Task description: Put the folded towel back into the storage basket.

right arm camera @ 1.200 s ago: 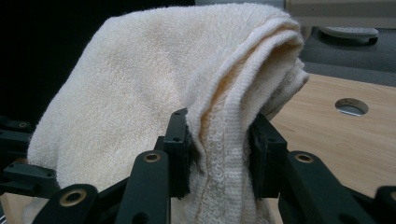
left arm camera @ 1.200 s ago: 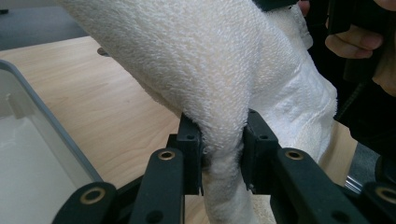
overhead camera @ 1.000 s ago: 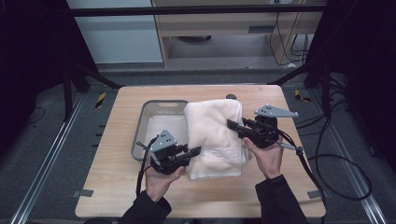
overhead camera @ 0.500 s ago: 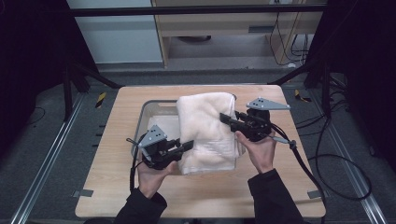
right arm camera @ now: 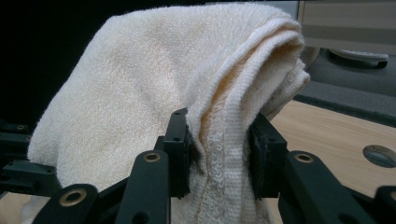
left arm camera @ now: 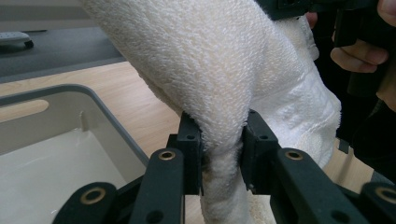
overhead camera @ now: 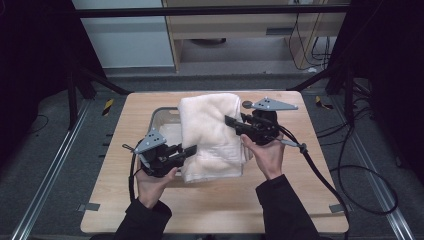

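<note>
Over the wooden counter (overhead camera: 120,210), the left gripper (overhead camera: 187,150) has its jaws clamped on the cream towel (overhead camera: 212,132), which hangs folded above the grey tray (overhead camera: 159,116), while the right gripper (overhead camera: 231,121) pinches its opposite edge.

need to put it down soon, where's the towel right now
In the high view the folded cream towel hangs mid-table above the grey tray, clamped between the left gripper and right gripper.

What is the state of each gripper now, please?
Left gripper: closed on the folded towel, gripping one side.
Right gripper: closed on the same towel, gripping the other side.
</note>
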Available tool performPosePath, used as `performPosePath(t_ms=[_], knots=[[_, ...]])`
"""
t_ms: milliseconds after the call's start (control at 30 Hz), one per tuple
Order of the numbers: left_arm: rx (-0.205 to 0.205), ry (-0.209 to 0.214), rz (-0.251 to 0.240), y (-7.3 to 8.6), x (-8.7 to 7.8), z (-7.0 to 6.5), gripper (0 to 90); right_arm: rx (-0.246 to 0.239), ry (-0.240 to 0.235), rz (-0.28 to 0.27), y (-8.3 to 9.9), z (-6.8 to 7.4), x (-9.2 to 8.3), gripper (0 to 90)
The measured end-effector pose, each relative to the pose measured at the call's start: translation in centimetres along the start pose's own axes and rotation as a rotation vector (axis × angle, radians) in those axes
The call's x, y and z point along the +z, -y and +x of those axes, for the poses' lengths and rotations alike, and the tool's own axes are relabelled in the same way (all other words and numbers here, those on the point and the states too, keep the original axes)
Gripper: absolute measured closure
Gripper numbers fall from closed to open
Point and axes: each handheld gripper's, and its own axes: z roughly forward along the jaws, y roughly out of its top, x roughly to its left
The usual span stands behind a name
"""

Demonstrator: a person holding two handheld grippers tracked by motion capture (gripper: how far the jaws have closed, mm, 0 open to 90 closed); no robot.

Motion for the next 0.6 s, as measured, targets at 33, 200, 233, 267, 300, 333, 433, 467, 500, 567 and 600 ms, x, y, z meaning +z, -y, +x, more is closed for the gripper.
performPosePath(t_ms=[33,200,233,267,300,333,433,467,500,567,600], knots=[[0.000,0.000,0.000,0.0,0.0,0.0,71.4,0.000,0.000,0.000,0.0,0.0,0.0,65.1],[-0.009,-0.020,-0.006,-0.1,-0.6,0.8,71.4,-0.018,0.004,0.003,-0.7,0.7,0.9,65.1],[-0.006,-0.027,-0.004,-0.2,-0.8,0.9,71.4,-0.023,0.005,0.004,-0.9,0.9,1.1,65.1],[-0.006,-0.031,-0.004,-0.2,-0.9,1.0,71.4,-0.025,0.006,0.004,-1.0,1.1,1.5,65.1],[-0.008,-0.034,-0.005,-0.2,-1.0,1.2,71.4,-0.025,0.006,0.004,-1.0,1.1,1.5,65.1],[-0.011,-0.038,-0.004,-0.2,-1.2,1.5,71.4,-0.028,0.005,0.003,-1.2,1.3,1.9,65.1],[-0.020,-0.041,-0.003,-0.3,-1.4,1.8,71.4,-0.031,0.004,0.007,-1.3,1.5,2.3,65.1],[-0.023,-0.041,0.000,-0.4,-1.6,2.2,71.4,-0.029,0.000,0.008,-1.5,1.7,2.7,65.1],[-0.023,-0.041,0.000,-0.4,-1.6,2.2,71.4,-0.029,0.000,0.008,-1.5,1.7,2.7,65.1],[-0.027,-0.047,0.001,-0.4,-1.8,2.5,71.4,-0.032,-0.001,0.009,-1.6,1.9,3.0,65.1],[-0.027,-0.051,0.005,-0.5,-2.1,2.8,71.4,-0.036,0.000,0.011,-1.8,2.1,3.4,65.1]])
